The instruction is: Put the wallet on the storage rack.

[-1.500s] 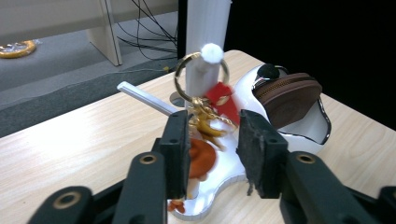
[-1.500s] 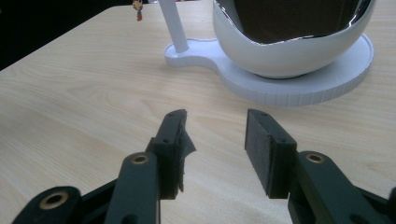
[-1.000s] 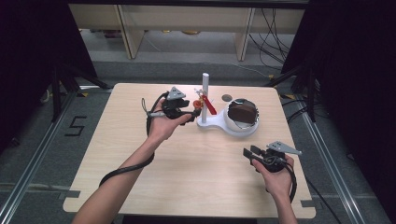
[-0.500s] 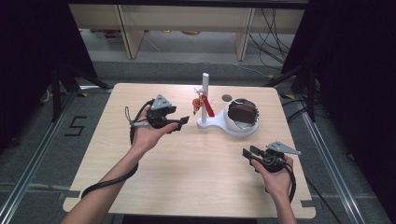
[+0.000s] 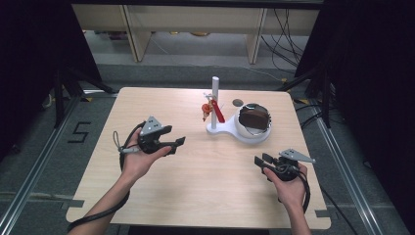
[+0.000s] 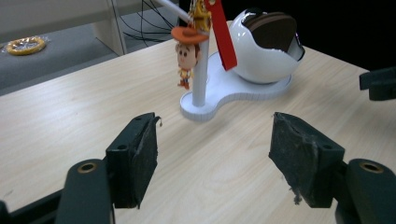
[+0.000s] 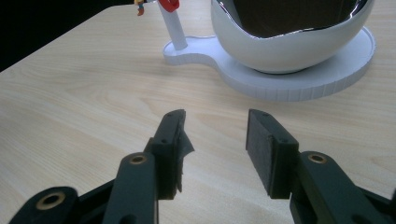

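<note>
On the light wooden table (image 5: pixel 195 186) sits a white stand (image 5: pixel 230 128) toward the far middle, a flat base with a thin white post (image 5: pixel 214 98) going straight up at one end and a white bowl-shaped holder (image 5: pixel 252 125) at the other, with something dark brown inside it, can't tell what exactly. Hanging off the post is a little cowboy keychain figure (image 6: pixel 187 51) with an orange hat, plus a red strap (image 6: pixel 223 35) right beside it; both dangle above the base without touching the table. The left gripper (image 5: pixel 173 144) is held up in the person's left hand (image 5: pixel 139 159) over the left half of the table, pointing across toward the stand but well apart from it. In the left gripper view its jaws are spread wide, with plain tabletop between them and nothing gripped. The right gripper (image 5: pixel 259 161) is near the front right of the table in the right hand (image 5: pixel 288 188), pointing left-ish, close to the surface. In the right gripper view its jaws sit partly open, a narrower gap than the left one, also empty, with the white holder looming just ahead. One pad (image 7: pixel 175 149) looks a bit frayed at the edge. Cables (image 5: pixel 120 147) trail from both grippers back toward the person.
</note>
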### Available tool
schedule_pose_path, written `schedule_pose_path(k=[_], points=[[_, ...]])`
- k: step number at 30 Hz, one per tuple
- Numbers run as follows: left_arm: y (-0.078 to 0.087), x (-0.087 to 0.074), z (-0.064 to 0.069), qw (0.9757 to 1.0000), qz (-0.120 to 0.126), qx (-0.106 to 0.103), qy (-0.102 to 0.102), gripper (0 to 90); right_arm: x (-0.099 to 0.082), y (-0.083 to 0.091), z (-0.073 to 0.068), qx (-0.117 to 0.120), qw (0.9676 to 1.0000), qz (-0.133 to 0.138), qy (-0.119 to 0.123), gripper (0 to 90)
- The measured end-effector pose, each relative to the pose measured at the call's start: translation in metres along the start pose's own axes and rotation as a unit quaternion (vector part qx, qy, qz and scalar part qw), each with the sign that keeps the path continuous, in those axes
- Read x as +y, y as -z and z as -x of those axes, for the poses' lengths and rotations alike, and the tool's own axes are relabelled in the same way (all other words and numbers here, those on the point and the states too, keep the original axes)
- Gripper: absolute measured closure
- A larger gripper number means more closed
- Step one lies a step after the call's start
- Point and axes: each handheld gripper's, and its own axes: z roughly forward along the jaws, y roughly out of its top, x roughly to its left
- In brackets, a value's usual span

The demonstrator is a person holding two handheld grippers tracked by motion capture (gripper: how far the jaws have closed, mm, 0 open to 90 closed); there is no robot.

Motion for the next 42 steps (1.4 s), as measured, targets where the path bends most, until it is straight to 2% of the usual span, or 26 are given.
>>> schedule_pose_path(k=[2,4,6,9,13,14,15,16,17,18,19,21,22,23,28,29,30,31,33,36,37,39,40,42], points=[[0.005,-0.008,0.0,1.0,0.006,0.003,0.005,31.5,0.0,-0.001,0.001,-0.002,1.0,0.002,0.005,57.9],[0.012,-0.017,-0.001,0.9999,0.009,0.011,0.005,31.5,0.0,0.0,0.0,0.002,1.0,-0.002,0.0,57.7],[0.017,-0.024,-0.002,0.9998,0.014,0.012,0.007,31.5,0.0,0.001,-0.001,-0.006,1.0,-0.007,0.002,57.6],[0.024,-0.037,-0.002,0.9997,0.011,0.02,0.005,31.4,0.0,0.001,-0.001,-0.006,0.9999,-0.009,0.001,57.5],[0.032,-0.055,-0.001,0.9994,0.01,0.029,0.014,31.1,-0.001,0.0,-0.001,-0.007,0.9999,-0.007,-0.002,57.4],[0.033,-0.059,-0.001,0.9994,0.011,0.028,0.016,30.9,-0.001,0.0,0.003,-0.007,0.9997,-0.001,0.021,57.4],[0.035,-0.064,-0.001,0.9993,0.012,0.031,0.017,30.9,-0.001,0.0,0.0,-0.001,1.0,-0.006,0.0,57.4],[0.037,-0.072,-0.001,0.9991,0.014,0.032,0.022,30.8,-0.001,0.0,0.004,-0.007,0.9997,-0.006,0.022,57.3],[0.039,-0.078,-0.001,0.9991,0.014,0.033,0.022,30.6,-0.002,0.0,0.001,-0.01,0.9999,-0.013,0.002,57.3],[0.04,-0.082,-0.001,0.999,0.014,0.035,0.022,30.6,-0.003,-0.002,0.003,-0.008,0.9999,-0.003,0.01,57.3],[0.041,-0.088,-0.002,0.9989,0.018,0.036,0.025,30.6,-0.002,-0.002,0.001,-0.013,0.9998,-0.01,0.004,57.3],[0.043,-0.098,-0.003,0.9983,0.018,0.045,0.033,30.6,-0.003,-0.002,0.003,-0.014,0.9998,-0.012,0.011,57.3],[0.043,-0.102,-0.004,0.9981,0.023,0.047,0.034,30.6,-0.004,-0.002,0.001,-0.005,0.9999,-0.012,-0.002,57.3],[0.044,-0.105,-0.004,0.9979,0.017,0.052,0.032,30.5,-0.004,-0.002,0.0,-0.003,0.9999,-0.012,-0.003,57.3],[0.045,-0.116,-0.005,0.9975,0.023,0.058,0.034,30.2,-0.006,-0.004,0.001,-0.001,1.0,-0.009,-0.001,57.1],[0.045,-0.118,-0.005,0.9973,0.027,0.059,0.034,30.2,-0.005,-0.004,0.004,-0.008,0.9997,-0.011,0.019,57.1],[0.045,-0.119,-0.005,0.9973,0.027,0.06,0.032,30.2,-0.006,-0.004,0.005,-0.01,0.9996,-0.013,0.023,57.1],[0.045,-0.12,-0.005,0.9973,0.027,0.061,0.031,30.2,-0.007,-0.003,0.001,-0.004,0.9999,-0.015,-0.004,57.1],[0.045,-0.123,-0.006,0.9971,0.031,0.063,0.028,30.1,-0.008,-0.004,0.002,0.002,0.9999,-0.01,-0.001,56.9],[0.045,-0.127,-0.005,0.9969,0.03,0.069,0.025,30.0,-0.01,-0.006,0.003,-0.008,0.9999,-0.009,0.005,56.7],[0.044,-0.128,-0.005,0.997,0.032,0.066,0.026,30.0,-0.01,-0.005,0.003,-0.004,0.9999,-0.012,0.003,56.6],[0.044,-0.129,-0.005,0.9968,0.035,0.068,0.025,30.1,-0.012,-0.006,0.005,-0.003,0.9999,-0.008,0.011,56.6],[0.044,-0.129,-0.005,0.9967,0.036,0.069,0.024,30.0,-0.013,-0.008,0.005,-0.01,0.9999,-0.002,0.006,56.5],[0.044,-0.129,-0.005,0.9966,0.037,0.069,0.025,30.1,-0.014,-0.009,0.009,-0.011,0.9995,0.001,0.03,56.5]])
